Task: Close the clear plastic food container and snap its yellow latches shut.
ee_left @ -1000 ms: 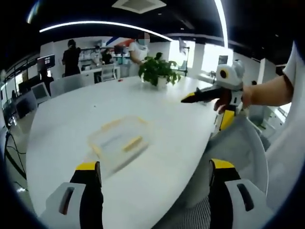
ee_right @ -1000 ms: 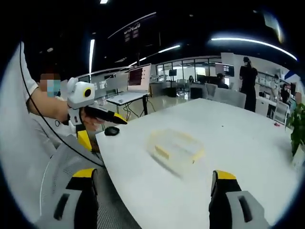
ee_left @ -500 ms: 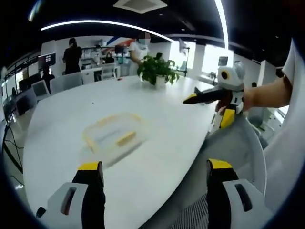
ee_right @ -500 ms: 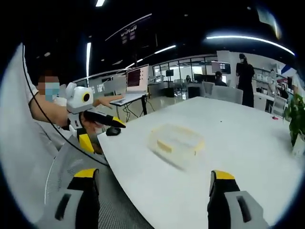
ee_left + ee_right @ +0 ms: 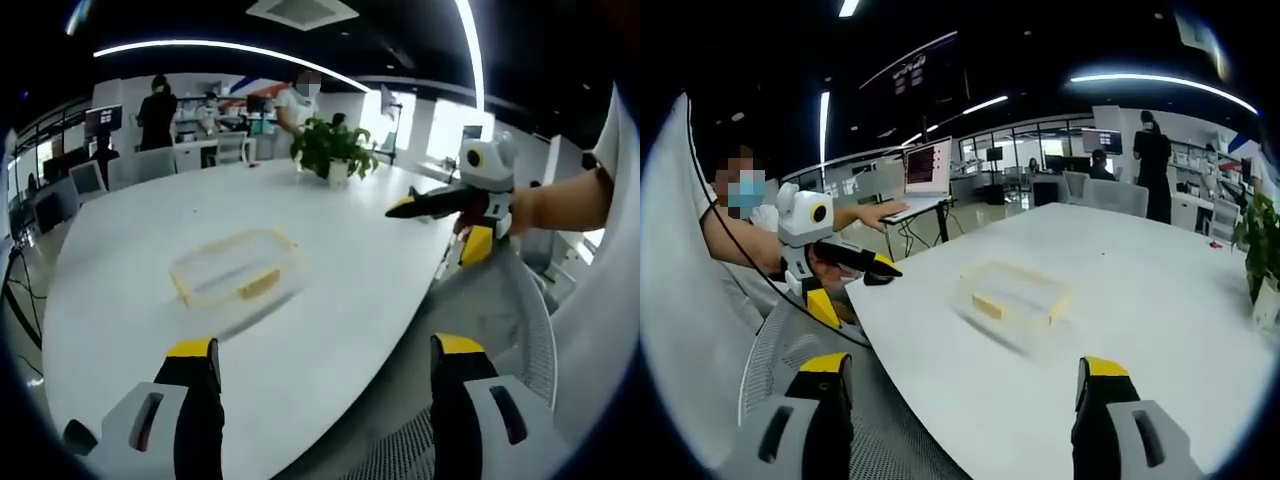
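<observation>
white, rounded surface (image 5: 350,290) in an open office carries the clear plastic food container with yellow latches (image 5: 236,268), lying flat near its middle, well apart from both claws. left claw (image 5: 320,385) and right claw (image 5: 958,395) both gape wide, holding nothing. potted green plant (image 5: 330,152) stands at the far edge.

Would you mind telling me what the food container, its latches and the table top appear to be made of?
Food container: clear plastic, by the look; the white table shows through its walls. Latches: opaque yellow, probably plastic too, though the picture is too soft to be sure. Table: a smooth white top with a soft sheen, perhaps laminate or painted board; its core cannot be told.
</observation>
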### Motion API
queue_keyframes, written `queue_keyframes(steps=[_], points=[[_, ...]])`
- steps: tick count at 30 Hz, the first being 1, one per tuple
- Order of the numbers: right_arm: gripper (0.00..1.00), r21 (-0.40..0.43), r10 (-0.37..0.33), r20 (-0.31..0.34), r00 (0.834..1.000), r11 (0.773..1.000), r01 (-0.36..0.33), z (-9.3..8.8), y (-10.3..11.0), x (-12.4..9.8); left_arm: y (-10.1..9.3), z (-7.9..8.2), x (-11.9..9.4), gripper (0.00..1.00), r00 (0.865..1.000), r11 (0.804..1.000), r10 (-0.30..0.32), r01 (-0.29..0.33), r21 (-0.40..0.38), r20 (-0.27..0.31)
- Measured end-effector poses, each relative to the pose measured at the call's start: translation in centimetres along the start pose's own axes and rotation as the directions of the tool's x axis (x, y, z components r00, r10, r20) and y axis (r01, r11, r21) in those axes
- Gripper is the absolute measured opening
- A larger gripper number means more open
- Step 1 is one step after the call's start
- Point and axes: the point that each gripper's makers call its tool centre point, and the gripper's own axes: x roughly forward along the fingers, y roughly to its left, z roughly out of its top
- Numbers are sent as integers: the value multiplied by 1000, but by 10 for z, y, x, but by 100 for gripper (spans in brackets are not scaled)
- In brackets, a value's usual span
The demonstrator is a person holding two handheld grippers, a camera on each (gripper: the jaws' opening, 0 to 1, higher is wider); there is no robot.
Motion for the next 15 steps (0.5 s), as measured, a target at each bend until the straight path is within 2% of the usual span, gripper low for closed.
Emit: queue_keyframes(steps=[15], points=[[89, 7, -7, 5, 1000, 1000, 7, -1, 0, 3, 3, -2, -1, 84, 1000, 1000, 9, -9, -8, 8]])
